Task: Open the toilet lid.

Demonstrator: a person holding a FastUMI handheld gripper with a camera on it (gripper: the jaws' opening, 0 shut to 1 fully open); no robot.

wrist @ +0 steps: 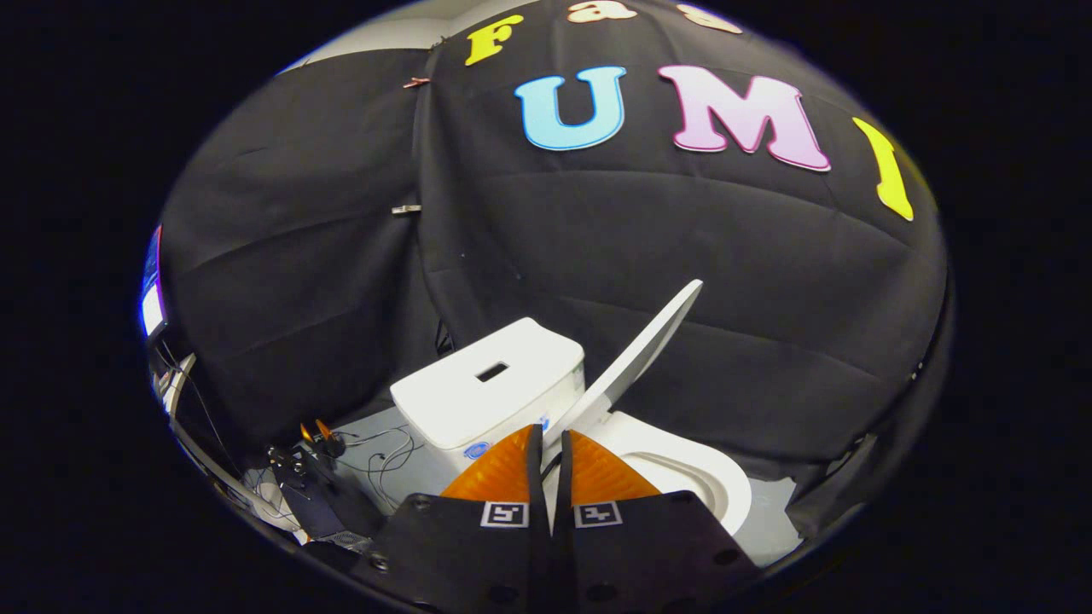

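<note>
Nearest to the camera, the gripper (pixel 550 443) has its two fingers drawn together, with only a thin slit between the tips and nothing caught in it. Just beyond the fingertips sits the white toilet, its bowl (pixel 682 473) open and its seat ring exposed, spreading out to the right of the fingers. The toilet lid (pixel 640 354) is raised off the seat, rising as a slanted white slab from the hinge just ahead of the fingertips up and to the right; it stands tilted and apart from the tank rather than flat against it. To the left of the lid is the tank (pixel 490 388), a white box with a small dark rectangular slot in its top. Off to the left of the toilet, on the grey floor (pixel 401 465), lie loose cables (pixel 380 443) and some dark equipment (pixel 303 465). Behind everything hangs the black cloth wall (pixel 597 247).
</note>
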